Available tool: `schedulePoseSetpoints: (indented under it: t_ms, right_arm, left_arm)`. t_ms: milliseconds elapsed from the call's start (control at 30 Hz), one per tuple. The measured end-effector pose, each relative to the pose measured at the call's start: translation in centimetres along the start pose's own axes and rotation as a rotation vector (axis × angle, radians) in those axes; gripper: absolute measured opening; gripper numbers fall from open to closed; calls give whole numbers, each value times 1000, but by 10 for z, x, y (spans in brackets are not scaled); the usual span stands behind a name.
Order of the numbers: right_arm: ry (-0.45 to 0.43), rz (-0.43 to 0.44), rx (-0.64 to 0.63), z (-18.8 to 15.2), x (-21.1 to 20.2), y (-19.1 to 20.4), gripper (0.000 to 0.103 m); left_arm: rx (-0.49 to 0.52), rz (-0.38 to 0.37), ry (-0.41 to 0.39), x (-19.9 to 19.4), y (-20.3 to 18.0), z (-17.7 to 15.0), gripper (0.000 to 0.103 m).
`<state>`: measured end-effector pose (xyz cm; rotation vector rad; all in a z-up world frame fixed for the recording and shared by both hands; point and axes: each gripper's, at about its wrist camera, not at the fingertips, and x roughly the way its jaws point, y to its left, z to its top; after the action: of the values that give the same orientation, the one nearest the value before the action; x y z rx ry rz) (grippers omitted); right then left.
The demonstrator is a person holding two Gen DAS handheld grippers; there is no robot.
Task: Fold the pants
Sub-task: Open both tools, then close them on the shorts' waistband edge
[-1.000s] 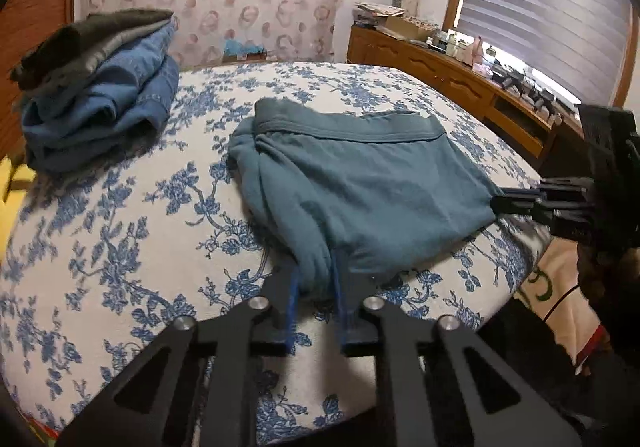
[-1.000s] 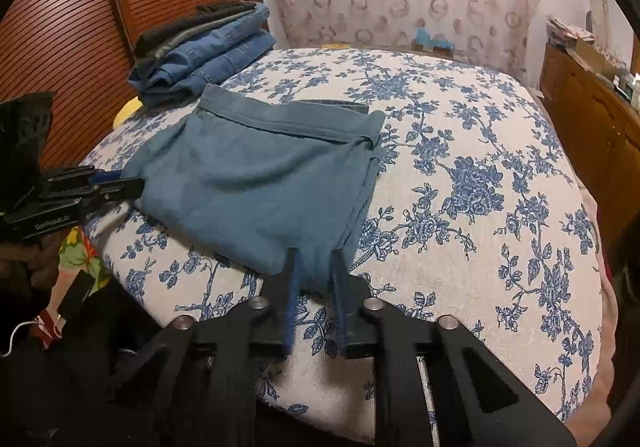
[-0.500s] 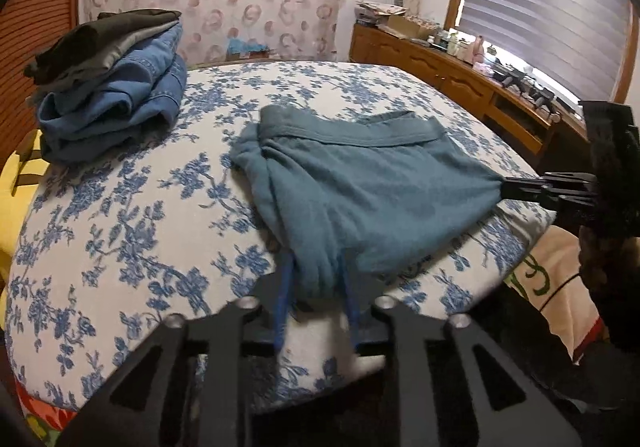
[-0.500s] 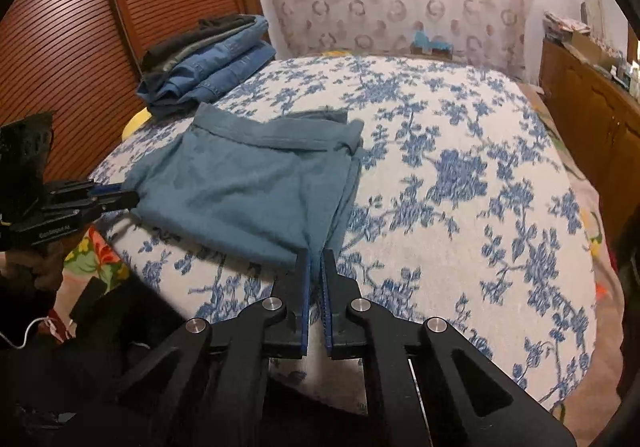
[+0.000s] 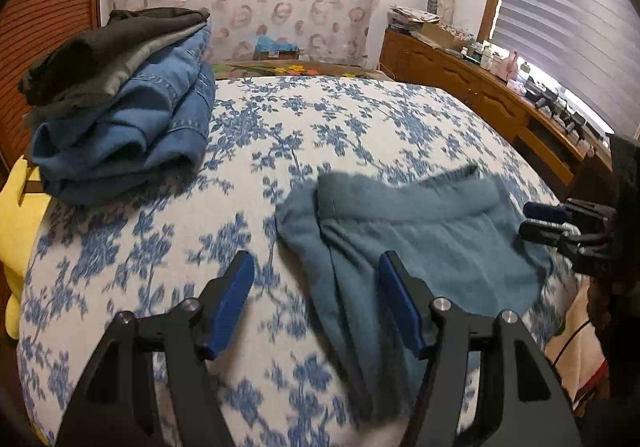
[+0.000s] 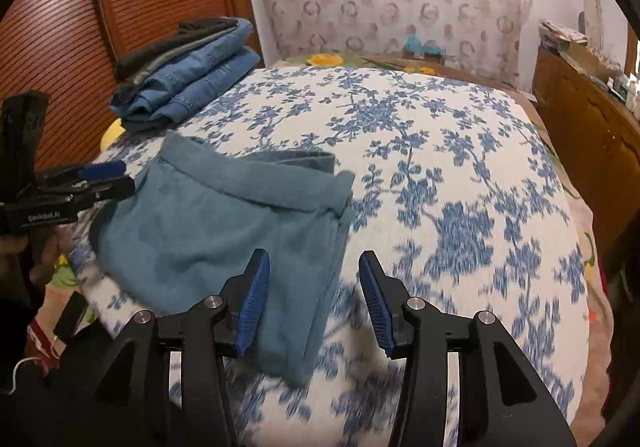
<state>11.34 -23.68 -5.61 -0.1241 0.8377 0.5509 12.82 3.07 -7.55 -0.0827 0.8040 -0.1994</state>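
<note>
**Both claws apart, teal pants lying loose on the bed**

Landmark: the teal pants [image 5: 420,247], folded into a short wide bundle on the floral bedspread [image 5: 320,127], near the bed's front edge. Waistband [image 6: 256,183] lies along the far side of the bundle; one end of it is rolled over into a thick lip. The near part of the pants droops toward the bed edge and is motion-blurred in both views.

Left claw [image 5: 316,295]: blue pads wide apart, nothing between them. Its right pad [image 5: 400,303] sits over the near-left part of the pants; its left pad is over bare bedspread beside the pants. Contact with the cloth cannot be judged.

Right claw [image 6: 314,295]: also spread, holding nothing. Its left pad [image 6: 254,303] is over the pants' near-right edge, the other pad over bedspread just beside that edge.

Cross-check: in the left wrist view the right claw shows at the pants' far right corner with fingers parted; in the right wrist view the left claw [image 6: 108,179] shows likewise at the pants' left corner, just off the fabric.

Beyond the pants, well apart toward the bed's back corner: a stack of folded clothes [image 5: 120,119], denim below, dark and grey items on top. A wooden dresser [image 5: 480,95] stands off the bed on the side opposite the stack.
</note>
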Motion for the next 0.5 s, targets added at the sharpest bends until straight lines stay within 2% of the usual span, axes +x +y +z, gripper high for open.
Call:
schedulePoseSetpoints:
  t_ms: [233,500]
  right_arm:
    - [16,-22,9,20,20,-7,49]
    - [31,-38,-2,26,39,-8,49]
  left_arm:
    - [-9,7,22,21,4,15,64]
    - [-14,-1,40,34,7,13,64]
